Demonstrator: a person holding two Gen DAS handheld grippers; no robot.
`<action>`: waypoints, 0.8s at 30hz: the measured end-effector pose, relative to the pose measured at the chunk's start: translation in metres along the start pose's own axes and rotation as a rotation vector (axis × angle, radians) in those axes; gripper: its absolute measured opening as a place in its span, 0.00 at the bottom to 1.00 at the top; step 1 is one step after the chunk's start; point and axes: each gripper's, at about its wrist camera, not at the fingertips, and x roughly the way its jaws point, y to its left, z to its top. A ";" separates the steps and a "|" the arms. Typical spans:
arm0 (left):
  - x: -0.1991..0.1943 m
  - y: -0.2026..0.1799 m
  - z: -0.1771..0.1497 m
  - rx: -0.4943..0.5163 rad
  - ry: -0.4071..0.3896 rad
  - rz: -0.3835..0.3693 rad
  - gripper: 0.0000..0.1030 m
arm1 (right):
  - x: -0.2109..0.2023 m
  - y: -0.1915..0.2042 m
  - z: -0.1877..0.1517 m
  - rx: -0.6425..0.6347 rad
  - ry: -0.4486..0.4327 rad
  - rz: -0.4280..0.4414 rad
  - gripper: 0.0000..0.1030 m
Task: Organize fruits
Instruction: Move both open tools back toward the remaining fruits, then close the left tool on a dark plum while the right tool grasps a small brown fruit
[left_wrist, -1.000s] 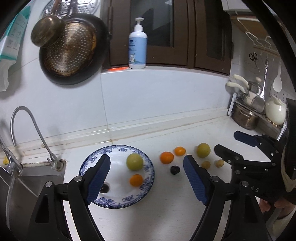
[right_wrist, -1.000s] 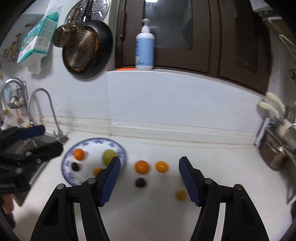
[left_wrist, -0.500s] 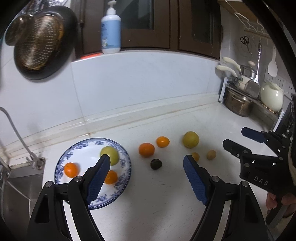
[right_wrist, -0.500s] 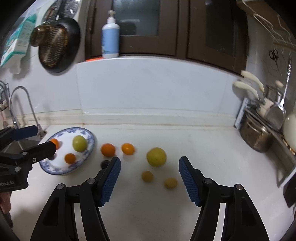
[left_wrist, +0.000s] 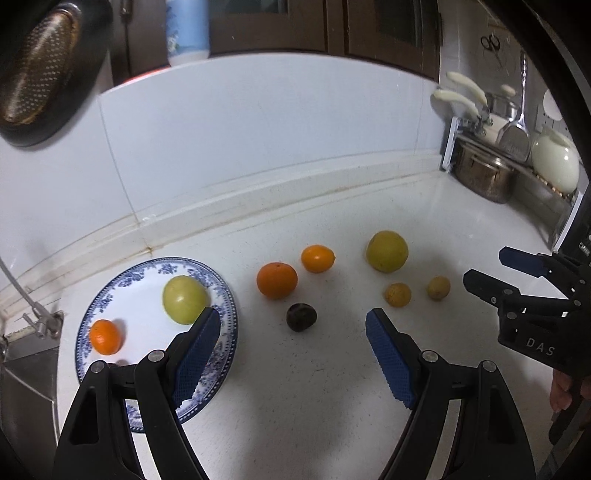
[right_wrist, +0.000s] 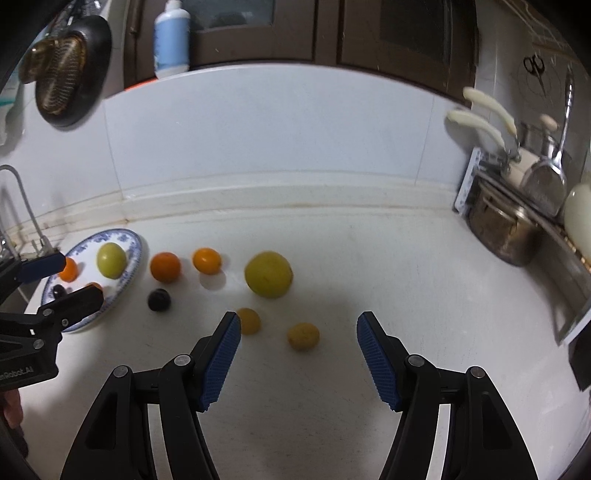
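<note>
A steel pot (right_wrist: 502, 230) stands at two o'clock on the white table (right_wrist: 369, 266), and a blue-patterned white plate (left_wrist: 221, 295) at nine o'clock holds a green round fruit (left_wrist: 184, 299) and a small orange (left_wrist: 106, 336). The left gripper (left_wrist: 291, 350) gapes wide and empty, a dark purple fruit (left_wrist: 301, 316) just ahead between its fingers. The right gripper (right_wrist: 298, 352) is likewise spread and empty, a small yellow fruit (right_wrist: 303, 336) between its fingers and a large yellow-green fruit (right_wrist: 268, 274) at twelve o'clock beyond.

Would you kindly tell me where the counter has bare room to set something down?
Bare counter lies between the large yellow fruit and the steel pot, and in front of the small yellow fruits. It is crowded from the plate to the oranges.
</note>
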 end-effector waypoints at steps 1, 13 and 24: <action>0.004 -0.001 0.000 0.006 0.004 -0.001 0.78 | 0.003 -0.002 -0.001 0.004 0.008 0.001 0.64; 0.052 -0.010 0.003 0.045 0.061 0.014 0.73 | 0.044 -0.014 -0.010 0.064 0.111 0.017 0.64; 0.082 -0.010 0.002 -0.002 0.145 0.002 0.52 | 0.063 -0.015 -0.012 0.099 0.154 0.034 0.57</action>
